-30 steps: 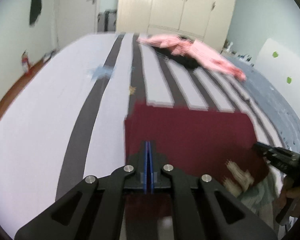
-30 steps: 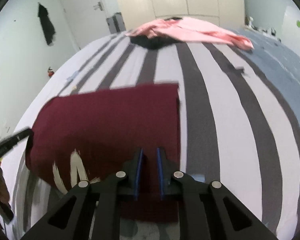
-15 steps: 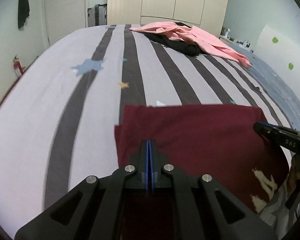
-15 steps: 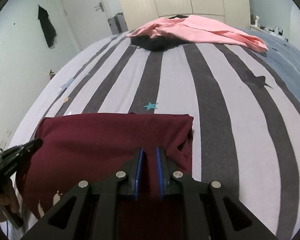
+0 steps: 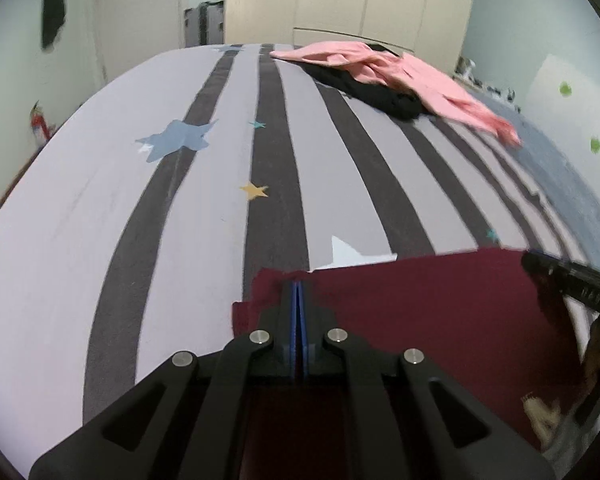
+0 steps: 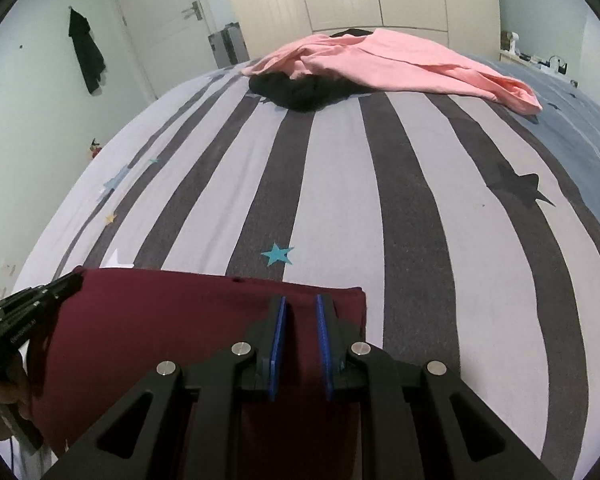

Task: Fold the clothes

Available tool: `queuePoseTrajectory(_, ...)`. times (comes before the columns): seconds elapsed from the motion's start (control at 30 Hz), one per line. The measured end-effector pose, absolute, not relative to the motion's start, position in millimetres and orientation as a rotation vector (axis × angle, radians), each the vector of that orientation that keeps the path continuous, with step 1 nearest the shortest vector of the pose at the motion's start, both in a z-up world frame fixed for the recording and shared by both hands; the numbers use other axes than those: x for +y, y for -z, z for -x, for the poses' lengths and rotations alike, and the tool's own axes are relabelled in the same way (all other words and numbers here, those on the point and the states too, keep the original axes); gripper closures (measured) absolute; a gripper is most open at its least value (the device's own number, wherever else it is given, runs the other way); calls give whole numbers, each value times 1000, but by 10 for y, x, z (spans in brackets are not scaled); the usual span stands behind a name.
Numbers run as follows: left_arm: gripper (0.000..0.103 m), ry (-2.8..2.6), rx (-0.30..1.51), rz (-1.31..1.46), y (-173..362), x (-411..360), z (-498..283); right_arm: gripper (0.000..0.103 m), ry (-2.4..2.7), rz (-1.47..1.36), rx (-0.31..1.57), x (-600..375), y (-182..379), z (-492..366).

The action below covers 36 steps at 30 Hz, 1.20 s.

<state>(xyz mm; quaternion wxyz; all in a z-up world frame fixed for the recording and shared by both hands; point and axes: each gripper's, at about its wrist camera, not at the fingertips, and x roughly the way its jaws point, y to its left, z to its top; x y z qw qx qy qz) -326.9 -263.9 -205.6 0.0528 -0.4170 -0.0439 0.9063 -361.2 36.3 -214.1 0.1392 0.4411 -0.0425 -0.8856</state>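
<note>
A dark maroon garment (image 5: 420,312) lies folded flat on the striped bed sheet (image 5: 180,220), with its far edge straight across. My left gripper (image 5: 297,284) is shut on that edge near its left corner. In the right wrist view the same maroon garment (image 6: 172,312) runs under my right gripper (image 6: 301,300), whose blue pads stand a little apart with a thick fold of maroon cloth between them near the right corner. The other gripper shows at the side of each view: the right one (image 5: 568,280) and the left one (image 6: 32,308). A pale print shows on the garment's near hanging part.
A pink garment (image 6: 400,64) lies over a black one (image 6: 300,90) at the far end of the bed. Wardrobe doors and a white door stand behind. A blue-grey cover (image 6: 580,128) lies along the bed's right side. Bare striped sheet fills the middle.
Both grippers have drawn the maroon garment back toward the near edge of the bed. More striped sheet now shows beyond its far edge. The grips look unchanged.
</note>
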Motion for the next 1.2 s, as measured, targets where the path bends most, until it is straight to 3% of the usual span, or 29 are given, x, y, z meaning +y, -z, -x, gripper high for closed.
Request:
queuePoseTrajectory(0.33, 101, -2620, -188, 1121, 1666, -2225, 2488, 89, 2527, -1181, -114, 309, 1780, 2817)
queuePoseTrajectory(0.63, 99, -2545, -160, 1253, 2198, -1953, 2169, 85, 2414, -1241, -52, -134, 2027, 2229)
queuePoseTrajectory(0.77, 100, -2558, -158, 1265, 2133, -1939, 2255, 85, 2414, -1247, -77, -107, 2142, 2239)
queuePoseTrajectory(0.93, 100, -2685, -149, 1204, 1889, -2168, 2229, 85, 2481, -1193, -61, 54, 1901, 2301)
queuePoseTrajectory(1.07, 101, -2697, -171, 1270, 2134, -2335, 2320, 85, 2540, -1250, -115, 324, 2012, 2462)
queuePoseTrajectory(1.2, 101, -2709, -162, 1295, 2103, -2292, 2365, 91, 2521, -1270, -88, 404, 2178, 2510)
